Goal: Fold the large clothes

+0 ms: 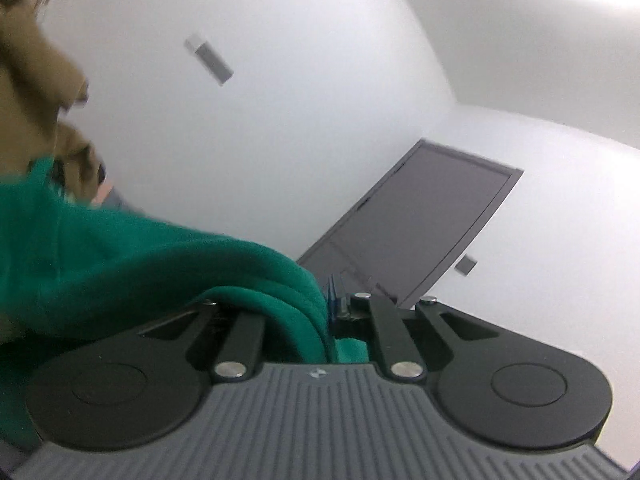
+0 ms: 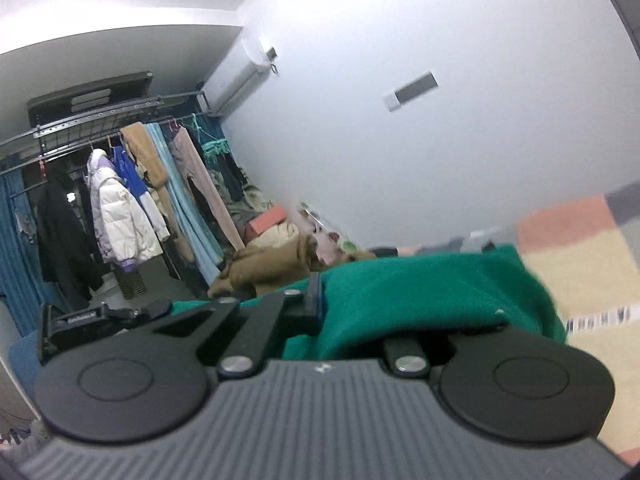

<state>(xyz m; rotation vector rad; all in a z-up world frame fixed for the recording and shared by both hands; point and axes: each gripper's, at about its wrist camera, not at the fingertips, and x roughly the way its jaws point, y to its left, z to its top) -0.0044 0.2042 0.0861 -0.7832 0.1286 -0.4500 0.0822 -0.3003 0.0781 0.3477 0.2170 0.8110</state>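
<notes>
Green garment [image 1: 120, 264] clamped in both tools (bunched)

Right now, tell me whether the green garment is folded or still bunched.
Bunched, not folded: the green garment hangs in loose creases from the left gripper and right gripper, both shut on it.

Home bedroom: clothes rack [image 2: 120, 128], air conditioner [image 2: 236, 80]

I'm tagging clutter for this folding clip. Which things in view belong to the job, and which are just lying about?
Job:
- green garment
- left tool, shut on it
- right tool, shut on it

Lying about:
- brown coat
- clothes rack with white puffer jacket
- air conditioner
- checked blanket
- dark door
</notes>
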